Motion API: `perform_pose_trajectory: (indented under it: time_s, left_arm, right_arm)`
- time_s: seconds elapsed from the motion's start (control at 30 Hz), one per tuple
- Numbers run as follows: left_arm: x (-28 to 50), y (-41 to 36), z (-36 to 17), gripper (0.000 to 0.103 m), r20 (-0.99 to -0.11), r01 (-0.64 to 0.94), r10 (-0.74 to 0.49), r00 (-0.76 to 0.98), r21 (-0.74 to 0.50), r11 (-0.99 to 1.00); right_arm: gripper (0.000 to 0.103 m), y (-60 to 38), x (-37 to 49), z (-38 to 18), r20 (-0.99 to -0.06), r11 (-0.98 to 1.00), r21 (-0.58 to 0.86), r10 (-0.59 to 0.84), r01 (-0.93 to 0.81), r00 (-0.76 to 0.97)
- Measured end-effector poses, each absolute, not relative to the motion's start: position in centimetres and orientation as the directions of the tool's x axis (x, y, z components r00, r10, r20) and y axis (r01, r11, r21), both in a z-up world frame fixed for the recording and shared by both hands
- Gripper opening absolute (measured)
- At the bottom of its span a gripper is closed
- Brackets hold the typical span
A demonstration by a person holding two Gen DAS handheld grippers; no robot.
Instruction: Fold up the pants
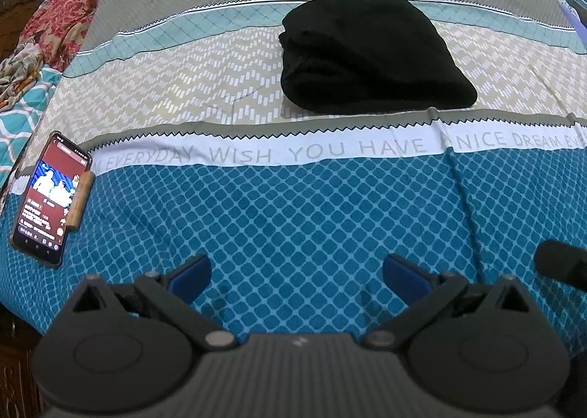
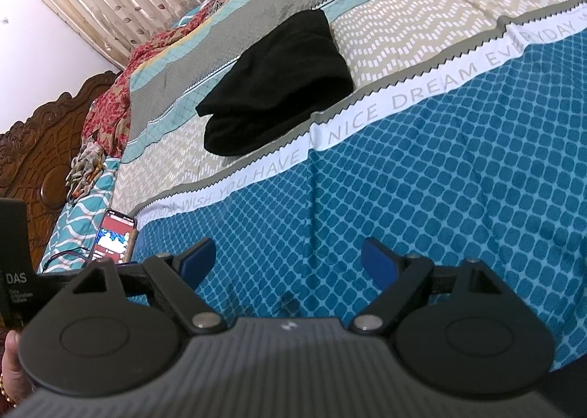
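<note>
Nearest, the left gripper (image 1: 296, 276) and right gripper (image 2: 288, 264) hover wide apart, empty, over the bedspread's (image 1: 293, 216) near edge. Farther toward its middle lie the black pants (image 1: 370, 54), bundled; a shallow pinch could drag layers loose.

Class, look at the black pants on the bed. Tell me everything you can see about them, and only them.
The black pants are a soft, matte, knit-looking cloth, already folded into a compact, thick bundle with layered folds along the left edge in the left wrist view. They lie flat on the patterned bedsheet, across its beige zigzag band and teal stripe, just beyond the lettered white band. Only the sheet touches them; both tools are well short of them.
</note>
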State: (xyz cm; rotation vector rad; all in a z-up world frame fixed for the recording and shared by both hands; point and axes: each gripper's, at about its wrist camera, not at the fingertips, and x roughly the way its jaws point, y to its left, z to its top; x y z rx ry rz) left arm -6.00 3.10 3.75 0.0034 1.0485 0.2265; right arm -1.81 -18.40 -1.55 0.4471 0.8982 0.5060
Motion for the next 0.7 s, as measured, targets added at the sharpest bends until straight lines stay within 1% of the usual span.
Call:
perform_pose_trajectory:
  time_s: [0.53,0.7]
  left_arm:
    - [-5.7,2.4,4.1,0.103,-0.867,-0.162,0.144,0.478,0.075,0.984]
    - [-5.6,1.8,4.8,0.103,-0.849,-0.127,0.109,0.518,0.050,0.991]
  right_arm:
    - [0.088,-18.4,-1.7,-1.2,-0.608,0.801,0.555,0.575,-0.225,0.548]
    - [0.088,-18.7,-1.5,-0.5,-0.593,0.806,0.541,0.567,-0.238,0.572]
